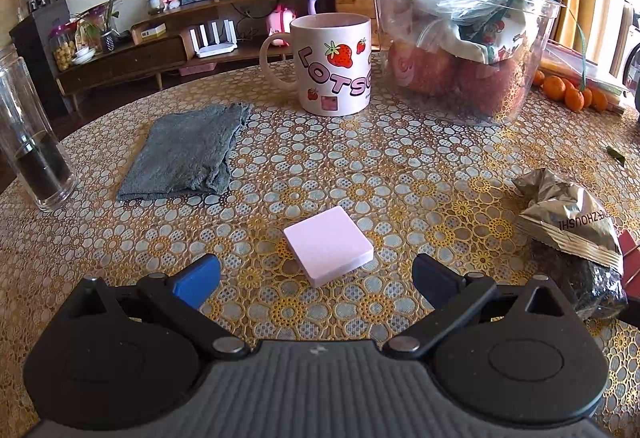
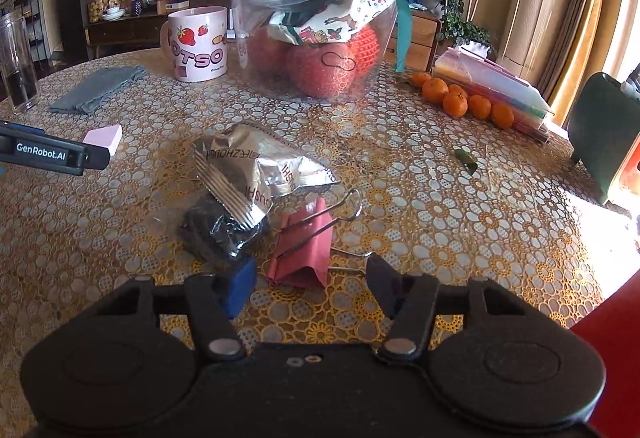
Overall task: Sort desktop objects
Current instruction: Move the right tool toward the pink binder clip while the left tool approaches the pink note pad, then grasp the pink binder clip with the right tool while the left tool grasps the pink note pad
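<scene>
A flat pink block (image 1: 328,244) lies on the flowered tablecloth (image 1: 360,166), and its near corner reaches in between the fingertips of my left gripper (image 1: 316,278), which is open and does not touch it. In the right wrist view the same pink block (image 2: 104,138) shows beside the left gripper's finger (image 2: 56,154). A red binder clip (image 2: 306,250) with wire handles lies just ahead of my right gripper (image 2: 312,284). Its near end sits between the blue pads (image 2: 240,286), with a gap at each side. A silver snack packet (image 2: 256,174) lies left of the clip.
A pink strawberry mug (image 1: 334,64), a folded grey cloth (image 1: 188,154) and a glass bottle (image 1: 32,142) stand at the back left. A clear tub with a plastic bag (image 2: 320,26) is behind the packet. Tangerines (image 2: 460,98) and a pink case (image 2: 492,86) lie to the right.
</scene>
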